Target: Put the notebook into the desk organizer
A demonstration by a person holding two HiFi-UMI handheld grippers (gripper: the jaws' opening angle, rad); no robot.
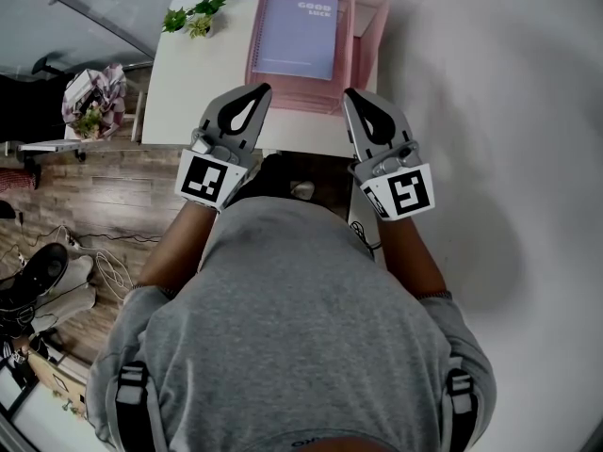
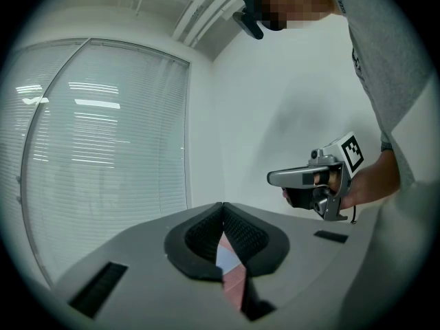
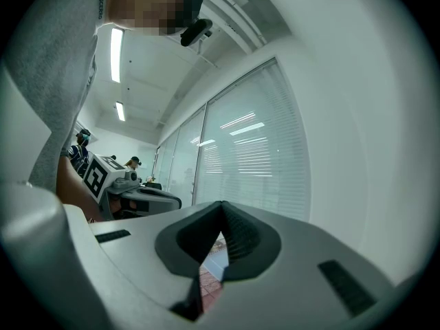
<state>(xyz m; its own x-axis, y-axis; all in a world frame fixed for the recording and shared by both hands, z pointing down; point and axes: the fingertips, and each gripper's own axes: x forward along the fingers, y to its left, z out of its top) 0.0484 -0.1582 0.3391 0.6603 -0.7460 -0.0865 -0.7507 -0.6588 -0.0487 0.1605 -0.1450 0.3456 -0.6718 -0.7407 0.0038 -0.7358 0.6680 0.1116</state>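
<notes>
Where the white desk begins: left gripper and right gripper, fingers pressed together, holding nothing. Beyond them: lavender spiral-bound notebook, lying flat inside translucent pink plastic desk organizer. Placement apparently complete; next, only drawing back.

— Where was the notebook found?
— It was laid on the organizer, at the table's far right. The plant was set to its left. The left gripper and right gripper were held before it.

One notebook, one organizer, one plant, two grippers.
</notes>
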